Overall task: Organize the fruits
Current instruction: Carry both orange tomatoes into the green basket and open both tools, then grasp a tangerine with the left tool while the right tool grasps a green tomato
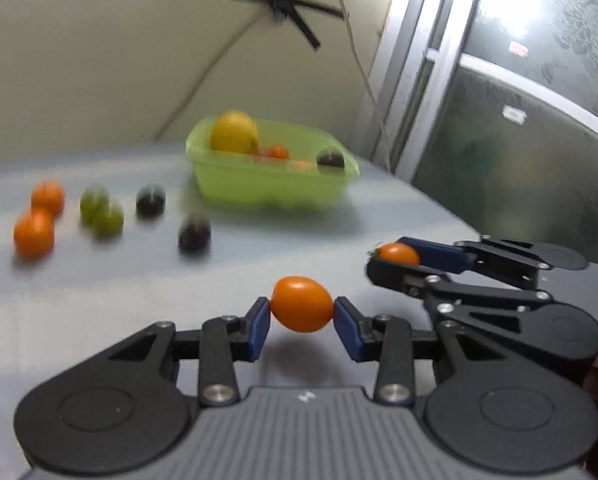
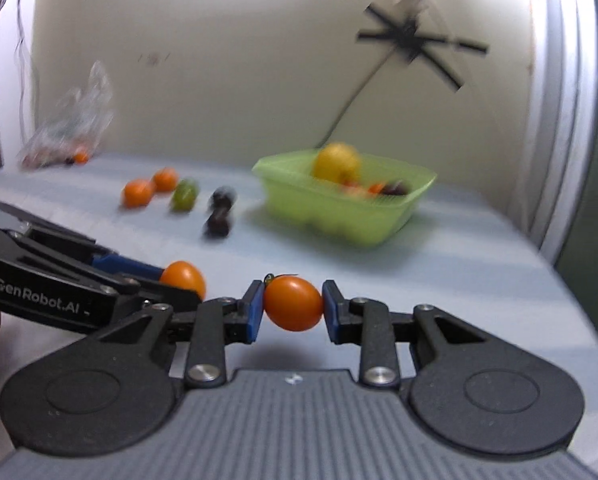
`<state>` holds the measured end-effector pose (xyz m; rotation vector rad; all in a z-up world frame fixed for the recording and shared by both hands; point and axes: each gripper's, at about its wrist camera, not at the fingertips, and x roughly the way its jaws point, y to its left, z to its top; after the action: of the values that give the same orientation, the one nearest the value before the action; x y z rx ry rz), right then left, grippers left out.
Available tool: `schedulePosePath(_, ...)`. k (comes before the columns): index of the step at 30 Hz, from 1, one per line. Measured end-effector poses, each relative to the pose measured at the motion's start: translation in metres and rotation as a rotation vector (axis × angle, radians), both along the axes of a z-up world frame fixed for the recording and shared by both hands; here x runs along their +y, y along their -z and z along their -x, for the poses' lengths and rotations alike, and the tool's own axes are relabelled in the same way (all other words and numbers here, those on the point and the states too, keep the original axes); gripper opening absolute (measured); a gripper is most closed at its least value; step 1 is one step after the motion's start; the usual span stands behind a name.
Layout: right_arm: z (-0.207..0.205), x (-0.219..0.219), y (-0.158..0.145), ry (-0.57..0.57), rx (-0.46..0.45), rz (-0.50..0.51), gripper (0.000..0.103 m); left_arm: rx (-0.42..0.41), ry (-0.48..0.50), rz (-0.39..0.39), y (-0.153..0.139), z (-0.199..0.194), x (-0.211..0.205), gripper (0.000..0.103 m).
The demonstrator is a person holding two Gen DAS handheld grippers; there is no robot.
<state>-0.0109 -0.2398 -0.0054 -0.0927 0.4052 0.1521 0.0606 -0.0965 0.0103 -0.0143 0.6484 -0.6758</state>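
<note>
My left gripper (image 1: 301,314) is shut on an orange cherry tomato (image 1: 301,309), held just above the table. My right gripper (image 2: 292,307) is shut on another orange cherry tomato (image 2: 293,303) with a green stem. Each gripper shows in the other's view, the right one (image 1: 395,256) beside the left, the left one (image 2: 181,280) beside the right. A green tub (image 1: 271,176) stands farther back with a yellow fruit (image 1: 233,131), red pieces and a dark fruit inside; it also shows in the right wrist view (image 2: 339,208).
Loose fruit lies on the table left of the tub: two orange ones (image 1: 39,220), two green ones (image 1: 101,210) and two dark ones (image 1: 171,216). A clear plastic bag (image 2: 71,124) with fruit lies far left by the wall. A window frame (image 1: 439,80) stands at the right.
</note>
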Motion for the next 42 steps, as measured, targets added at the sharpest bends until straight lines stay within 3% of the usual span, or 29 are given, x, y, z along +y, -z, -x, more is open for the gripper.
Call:
schedulePosePath(6,-0.054,-0.033,-0.025,0.052,-0.146,-0.028,0.034,-0.063,-0.054,0.034,-0.034,-0.072,-0.033,0.036)
schedulePosePath(13,-0.113,-0.057,-0.014,0.130,-0.101,-0.072,0.035,-0.027,-0.116,-0.002,-0.025,-0.127,-0.066,0.035)
schedulePosePath(17,-0.118,-0.062,-0.005,0.126,-0.090,-0.068,0.038,-0.027,-0.149,-0.024,-0.017,-0.135,-0.076,0.055)
schedulePosePath(19,-0.117,-0.064,-0.004,0.131,-0.101,-0.078,0.050,-0.035,-0.158,-0.014,-0.017,-0.133,-0.074,0.056)
schedulePosePath(22,-0.108,-0.068,-0.006,0.140,-0.147,-0.097,0.055,-0.036,-0.154,0.026,-0.028,-0.124,-0.059,0.057)
schedulePosePath(26,-0.082,-0.070,-0.013,0.163,-0.261,-0.114,0.054,-0.103,-0.186,0.102,-0.045,-0.090,-0.002,0.058)
schedulePosePath(29,-0.070,-0.070,-0.016,0.169,-0.295,-0.128,0.054,-0.142,-0.288,0.073,-0.041,-0.065,0.054,0.060)
schedulePosePath(32,-0.069,-0.065,-0.017,0.133,-0.243,-0.170,0.054,-0.121,-0.413,-0.035,-0.023,-0.053,0.101,0.061)
schedulePosePath(35,-0.070,-0.046,-0.021,0.037,-0.160,-0.228,0.054,-0.042,-0.483,-0.060,-0.003,-0.054,0.134,0.061)
schedulePosePath(38,-0.071,-0.009,-0.021,-0.072,-0.101,-0.215,0.054,-0.020,-0.478,-0.046,0.005,-0.057,0.141,0.060)
schedulePosePath(42,-0.084,0.050,-0.014,-0.199,-0.021,-0.091,0.050,-0.051,-0.430,-0.051,0.006,-0.072,0.121,0.062)
